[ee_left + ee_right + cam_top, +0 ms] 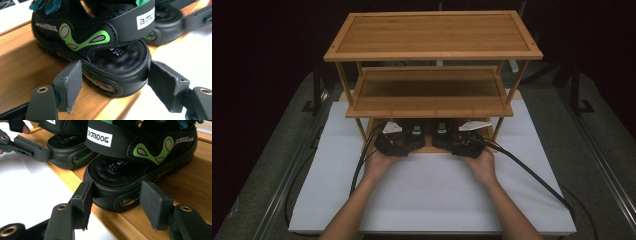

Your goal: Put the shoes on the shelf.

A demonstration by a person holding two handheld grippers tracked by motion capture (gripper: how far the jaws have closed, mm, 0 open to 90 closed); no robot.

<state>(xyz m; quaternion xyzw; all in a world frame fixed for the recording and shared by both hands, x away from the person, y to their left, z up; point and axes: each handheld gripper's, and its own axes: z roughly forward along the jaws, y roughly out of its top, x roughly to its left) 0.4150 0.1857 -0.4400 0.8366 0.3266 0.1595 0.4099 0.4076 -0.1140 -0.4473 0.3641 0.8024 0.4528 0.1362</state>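
A pair of black sandals with green markings stands on the bottom board (432, 149) of a bamboo rack, heels toward me. In the left gripper view my left gripper (115, 77) has its pads on either side of the left sandal's (100, 40) heel, right up against it, with no squeeze visible. My right gripper (116, 195) flanks the heel of the right sandal (150, 150): one pad is at the heel and the other a sliver away. In the high view the left gripper (408, 142) and the right gripper (448, 142) sit side by side under the middle shelf.
The rack's middle shelf (429, 95) and top shelf (432, 35) overhang the sandals. The rack stands on a white mat (427, 195) over a grey table. Black cables (532, 175) trail from both grippers across the mat. Darkness surrounds the table.
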